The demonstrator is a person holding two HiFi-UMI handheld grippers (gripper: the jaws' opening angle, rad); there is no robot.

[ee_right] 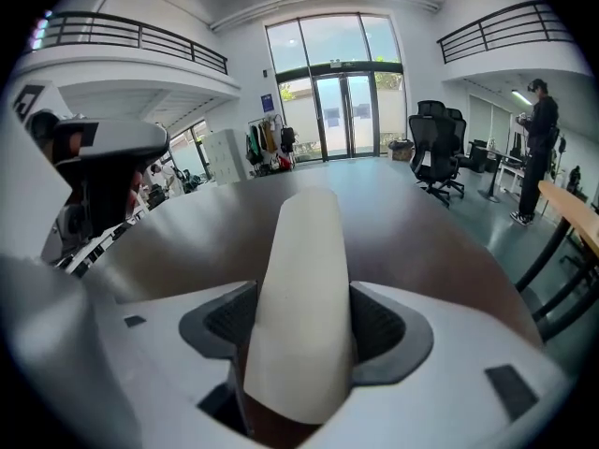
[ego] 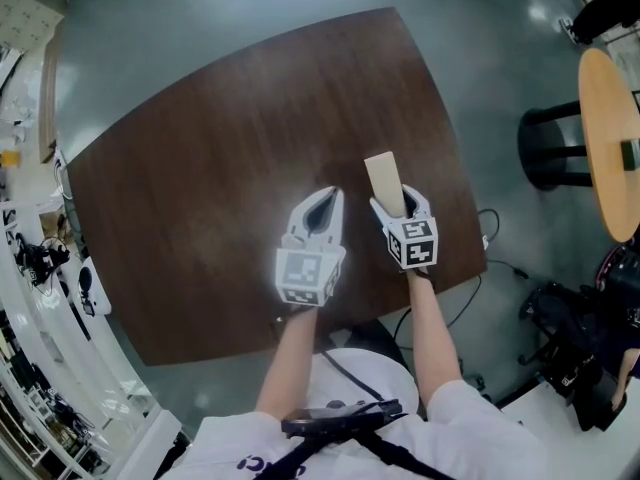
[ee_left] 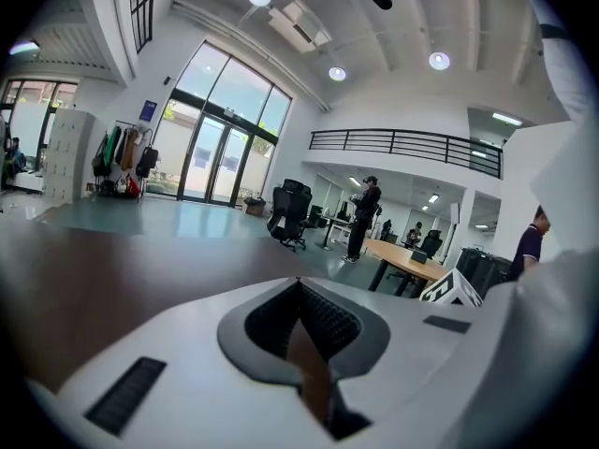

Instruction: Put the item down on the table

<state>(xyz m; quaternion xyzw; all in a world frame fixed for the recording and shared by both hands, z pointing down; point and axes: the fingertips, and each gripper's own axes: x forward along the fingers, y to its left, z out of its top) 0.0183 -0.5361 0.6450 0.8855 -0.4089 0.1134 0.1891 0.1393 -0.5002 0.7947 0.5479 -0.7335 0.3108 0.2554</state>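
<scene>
A flat cream-coloured strip (ego: 384, 180) sticks forward out of my right gripper (ego: 398, 206), whose jaws are shut on its near end. In the right gripper view the cream strip (ee_right: 304, 297) runs between the two dark pads and points out over the dark brown table (ee_right: 412, 241). My left gripper (ego: 322, 211) is beside it to the left, over the same table (ego: 220, 188), jaws shut with nothing between them. The left gripper (ee_left: 301, 330) shows its pads meeting in its own view.
The table's near edge runs just under both grippers. A round light-wood table (ego: 608, 138) and a black stool (ego: 548, 148) stand to the right. Black bags (ego: 570, 338) lie on the floor at right. Office chairs (ee_right: 438, 148) and people stand farther off.
</scene>
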